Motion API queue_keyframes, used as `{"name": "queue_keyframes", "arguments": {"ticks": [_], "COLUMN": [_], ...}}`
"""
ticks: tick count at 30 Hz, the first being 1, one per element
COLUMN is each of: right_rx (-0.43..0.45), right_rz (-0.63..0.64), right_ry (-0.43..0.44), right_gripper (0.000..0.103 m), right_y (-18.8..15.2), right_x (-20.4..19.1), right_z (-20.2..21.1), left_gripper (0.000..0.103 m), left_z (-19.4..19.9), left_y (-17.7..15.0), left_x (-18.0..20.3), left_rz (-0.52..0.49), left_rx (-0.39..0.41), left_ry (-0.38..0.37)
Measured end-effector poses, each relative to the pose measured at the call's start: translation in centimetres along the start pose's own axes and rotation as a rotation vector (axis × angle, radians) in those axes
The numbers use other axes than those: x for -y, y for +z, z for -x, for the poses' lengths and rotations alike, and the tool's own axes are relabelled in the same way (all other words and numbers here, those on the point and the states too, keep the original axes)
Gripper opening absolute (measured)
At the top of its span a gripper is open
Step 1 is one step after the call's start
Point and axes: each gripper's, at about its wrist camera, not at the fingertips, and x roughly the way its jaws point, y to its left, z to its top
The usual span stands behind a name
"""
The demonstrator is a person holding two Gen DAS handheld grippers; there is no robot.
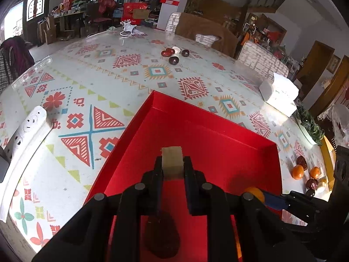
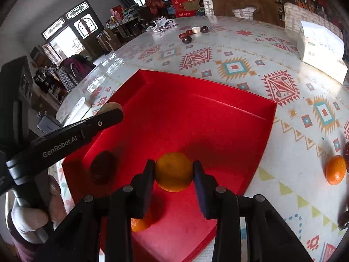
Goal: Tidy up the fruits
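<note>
The tray [image 2: 250, 113] sits on the table [image 2: 240, 65]. Inside it, a dark fruit [image 2: 101, 167] lies near the tray's left wall, and another orange [image 2: 139, 223] lies by its near edge. An orange [image 2: 173, 171] hangs over the tray. Right of the tray, on the table, lies a loose orange [image 2: 335, 169]. Behind the tray, far across the table, sits a fruit cluster [image 2: 192, 33]. A packet [image 2: 320, 50], perhaps tissues, lies behind the tray to the right.

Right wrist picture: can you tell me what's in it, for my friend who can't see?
The right tool grips an orange above a red box on a patterned table. Inside the box lie a dark wrinkled fruit and another orange. The left tool reaches in from the left holding a pale piece.
</note>
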Motion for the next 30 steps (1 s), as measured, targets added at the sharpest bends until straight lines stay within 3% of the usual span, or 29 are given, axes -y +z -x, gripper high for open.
{"name": "queue_keyframes", "arguments": {"ticks": [1, 3, 11, 18, 25, 30], "right_rx": [0.004, 0.010, 0.079, 0.182, 0.311, 0.435], "right_rz": [0.007, 0.020, 0.033, -0.023, -0.183, -0.260], "right_ry": [-0.006, -0.007, 0.003, 0.000, -0.011, -0.035], "right_gripper": [0.039, 0.039, 0.045, 0.045, 0.045, 0.045], "right_y": [0.0, 0.1, 0.2, -1.2, -4.5, -7.4], "right_x": [-0.3, -0.6, -1.0, 1.8, 8.2, 11.8], "right_z": [0.0, 0.1, 2.9, 8.6, 18.7, 27.7], "left_gripper": [0.027, 0.048, 0.055, 0.084, 0.084, 0.084], "left_z": [0.2, 0.7, 4.3, 9.5, 16.8, 21.3], "left_y": [0.0, 0.1, 0.3, -0.8, -2.3, -3.1], "left_x": [0.0, 0.1, 1.2, 5.8, 13.6, 18.1], "left_rz": [0.004, 0.008, 0.028, -0.012, -0.116, -0.199], "left_rx": [0.003, 0.017, 0.070, 0.155, 0.278, 0.365], "left_ry": [-0.004, -0.006, -0.017, -0.100, -0.292, -0.346]}}
